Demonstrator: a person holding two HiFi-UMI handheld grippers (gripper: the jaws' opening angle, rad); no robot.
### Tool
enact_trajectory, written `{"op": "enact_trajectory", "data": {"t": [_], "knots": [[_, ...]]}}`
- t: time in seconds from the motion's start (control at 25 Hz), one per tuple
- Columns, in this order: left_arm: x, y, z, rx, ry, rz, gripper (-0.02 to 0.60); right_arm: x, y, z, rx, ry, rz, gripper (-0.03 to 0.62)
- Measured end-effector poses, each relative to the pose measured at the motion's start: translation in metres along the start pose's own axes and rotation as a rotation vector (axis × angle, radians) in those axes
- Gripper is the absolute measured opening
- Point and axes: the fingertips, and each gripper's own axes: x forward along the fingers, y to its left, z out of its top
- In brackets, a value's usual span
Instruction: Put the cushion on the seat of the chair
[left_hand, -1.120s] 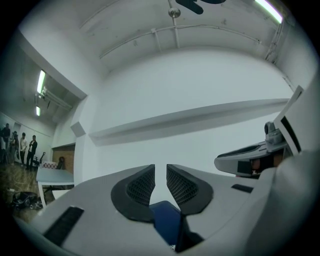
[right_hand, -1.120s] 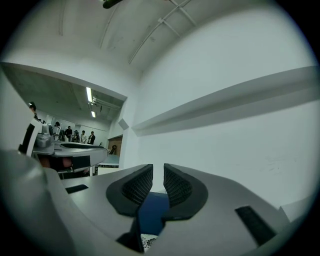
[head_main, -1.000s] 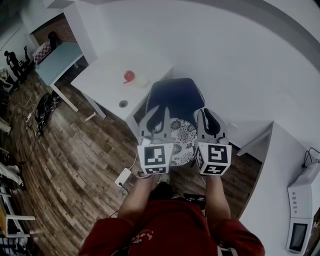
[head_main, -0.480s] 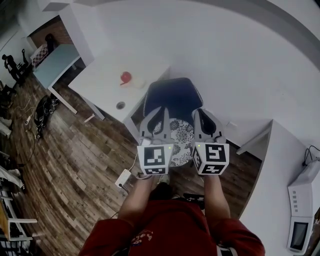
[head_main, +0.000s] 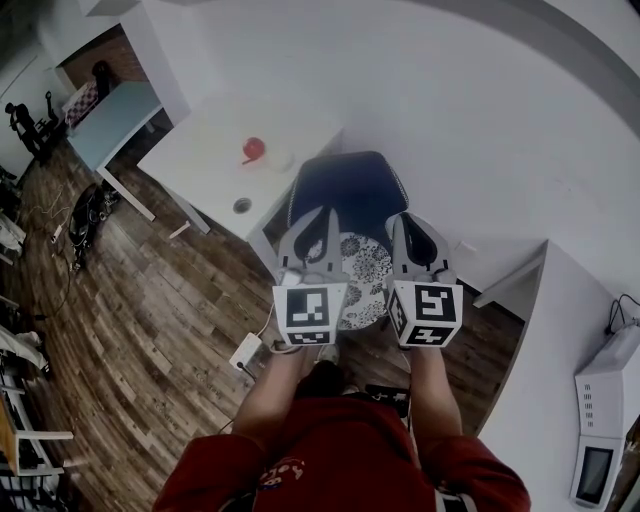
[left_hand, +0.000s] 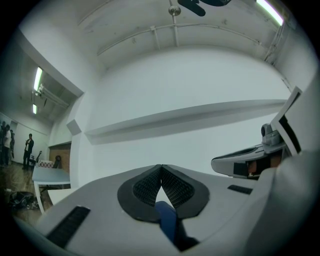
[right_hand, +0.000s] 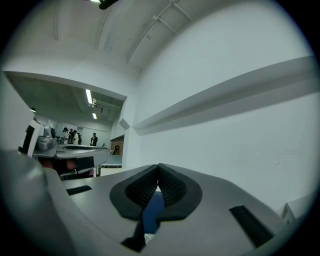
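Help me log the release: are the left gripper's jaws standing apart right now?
No, the left gripper is shut, its jaw tips touching with nothing clamped between them.

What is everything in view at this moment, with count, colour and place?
chair: one, dark blue, beside the white table, below the tongs
cushion: one, white with a black pattern, lying on the chair seat
white table: one, white, left of the chair
red object: one, red, on the white table; too small to identify
blue table: one, pale blue, upper left
white device: one, white, lower right
left tongs: one, grey, shut, empty
right tongs: one, grey, shut, empty
sleeves: red, bottom centre
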Motion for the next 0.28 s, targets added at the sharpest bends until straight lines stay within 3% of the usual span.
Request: {"op": "enact_trajectory", "data": {"t": [0.28], "knots": [[0.0065,0.0048,-0.0055,-0.002,0.007,0.016,0.028,0.0069,-0.0063,-0.0063,0.011,0.011,-0.008,0.028]]}}
